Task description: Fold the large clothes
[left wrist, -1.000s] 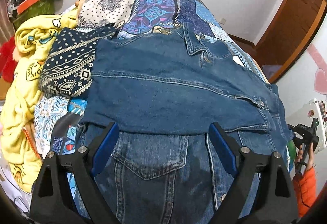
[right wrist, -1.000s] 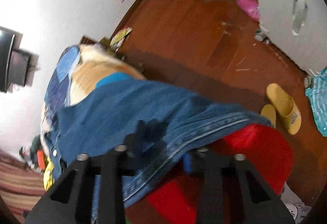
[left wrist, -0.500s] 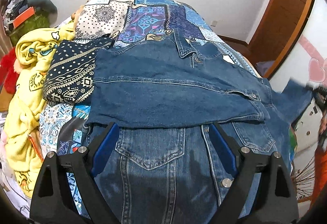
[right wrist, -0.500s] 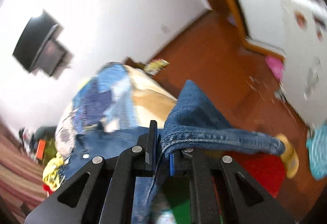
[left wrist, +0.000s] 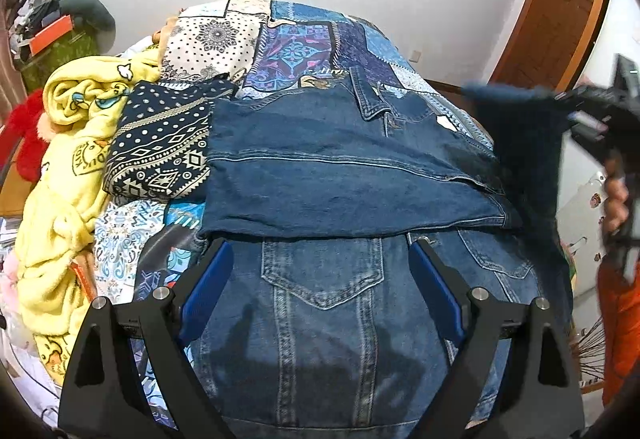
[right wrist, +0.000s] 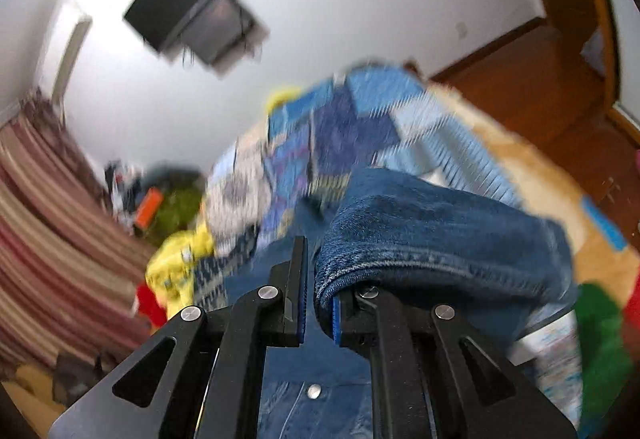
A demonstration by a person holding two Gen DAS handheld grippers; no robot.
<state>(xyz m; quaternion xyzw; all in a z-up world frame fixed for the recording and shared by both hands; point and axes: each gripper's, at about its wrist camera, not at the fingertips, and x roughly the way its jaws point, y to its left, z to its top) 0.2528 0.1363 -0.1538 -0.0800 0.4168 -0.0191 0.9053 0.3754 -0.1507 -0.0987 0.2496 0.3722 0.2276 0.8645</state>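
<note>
A blue denim jacket (left wrist: 340,175) lies spread on the bed, its left side folded across the chest. My left gripper (left wrist: 320,279) hovers over the jacket's front pocket, jaws wide open with nothing between them. My right gripper (right wrist: 319,303) is shut on the jacket's right sleeve (right wrist: 432,239), whose cuff edge drapes over the right finger. In the left wrist view the lifted sleeve (left wrist: 520,143) hangs blurred at the right, held up by the right gripper (left wrist: 568,107) in a person's hand.
A patchwork bedspread (left wrist: 304,47) covers the bed. A navy patterned cloth (left wrist: 164,147) and a yellow fleece (left wrist: 72,143) lie at its left. A screen (right wrist: 188,15) hangs on the white wall. A wooden door (left wrist: 560,15) and wooden floor (right wrist: 532,87) are to the right.
The right gripper closed on the sleeve, rolled and lifted it up from beside the bed toward the jacket. The left gripper drew back slightly, still open.
</note>
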